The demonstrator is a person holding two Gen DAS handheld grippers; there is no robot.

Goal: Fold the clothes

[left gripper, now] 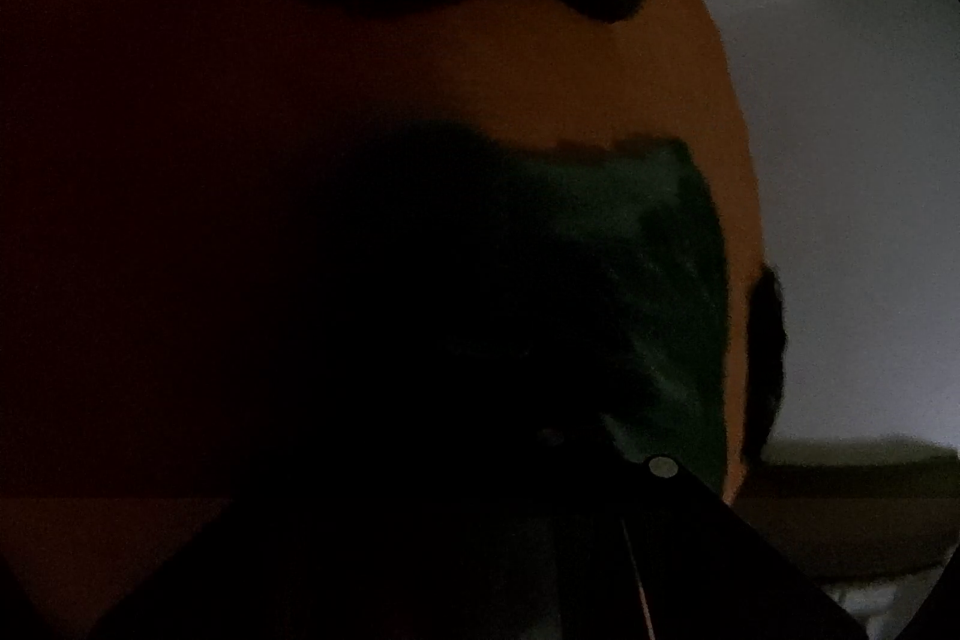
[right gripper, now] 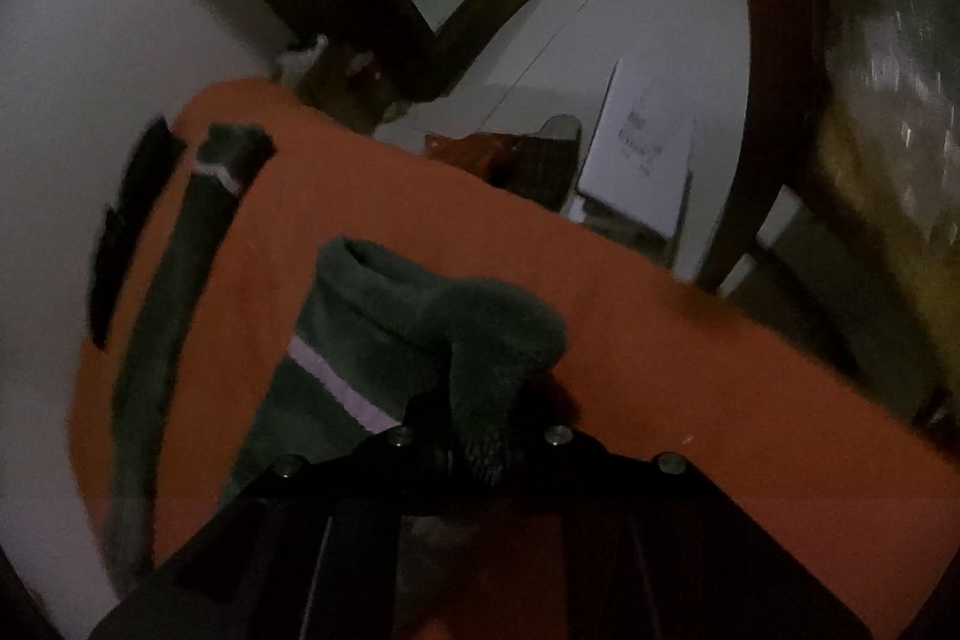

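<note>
One fold of dark green fleece (right gripper: 498,358) is bunched in my right gripper (right gripper: 480,436), whose jaws look closed down on it, so that pinch is what I worry about first: the pile is thick and fuzzy, and I judge a thin bite could slip out if I pull sideways. The rest of the garment (with a pale stripe (right gripper: 336,382) across it) lies on the orange sheet (right gripper: 690,370), and dragging could ruck that sheet. My left gripper (left gripper: 600,460) is nearly lost in darkness; I cannot tell whether it is open or holding anything, though green cloth (left gripper: 660,232) sits right in front of it. Working blind there risks catching the sheet too. Farther off, a long green strip (right gripper: 180,268) lies flat, and beyond it the pale wall (right gripper: 72,100).
</note>
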